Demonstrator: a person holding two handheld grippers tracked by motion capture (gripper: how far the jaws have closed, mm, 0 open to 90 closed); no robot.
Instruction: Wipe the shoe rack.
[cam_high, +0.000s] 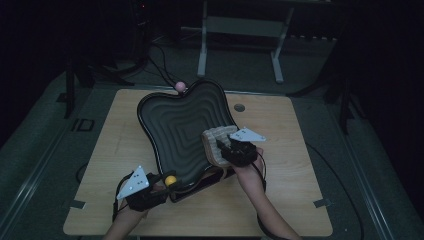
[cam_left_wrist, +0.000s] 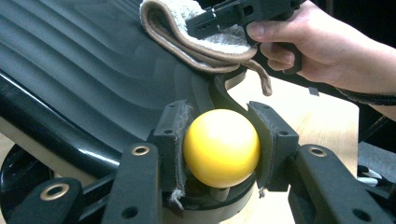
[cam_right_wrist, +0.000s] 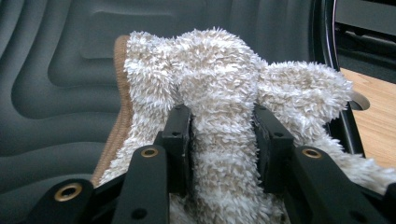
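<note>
You had the bench (cam_high: 280, 200) under you with bare wood on both flanks, and the big dark ridged tray (cam_high: 175, 125) sat tilted across its middle, near corner propped toward you. That tray was the whole job: wiping it down while it was held steady. Your left gripper (cam_high: 167, 182) was clamped on the yellow ball knob (cam_left_wrist: 221, 147) at the tray's near corner, pads pressing both sides of it, and that was the anchor, so the sensible thing was to keep it dead still. Your right gripper (cam_high: 231, 146) was pinched on a fold of the fluffy beige cloth (cam_right_wrist: 219, 116), which lay on the tray's right lobe by the rim. To my eye the stroke wanted to follow the grooves, cloth flat, pressure light enough not to twist the tray off the knob. Room looked generous toward the far lobes; the tight spot was the raised rim beside your right hand (cam_left_wrist: 322, 46), with the pink knob (cam_high: 179, 86) at the far edge.
</note>
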